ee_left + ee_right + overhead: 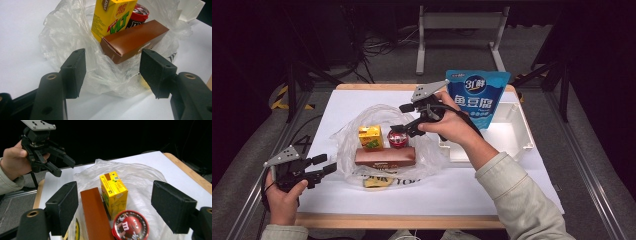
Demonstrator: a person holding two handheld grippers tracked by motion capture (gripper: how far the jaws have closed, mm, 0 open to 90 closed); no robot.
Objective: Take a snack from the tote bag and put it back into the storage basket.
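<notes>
A clear plastic bag (346, 146) lies open on the white sheet. It holds a yellow drink carton (370, 137), a red round tub (397, 139) and a long brown box (385, 156). My right gripper (399, 118) hovers just above the red tub (130, 226), jaws open with nothing between them; the carton (113, 190) and the brown box (95, 212) lie below it. My left gripper (328, 163) is held low at the table's front left, open and empty. It points at the bag (75, 32) and the end of the brown box (135, 40).
A white bin (514, 137) stands at the right of the table, with a blue pouch (474, 97) upright at its back left corner. A yellow packet (374, 182) lies under the bag's front edge. The wooden table edge (397, 221) runs along the front.
</notes>
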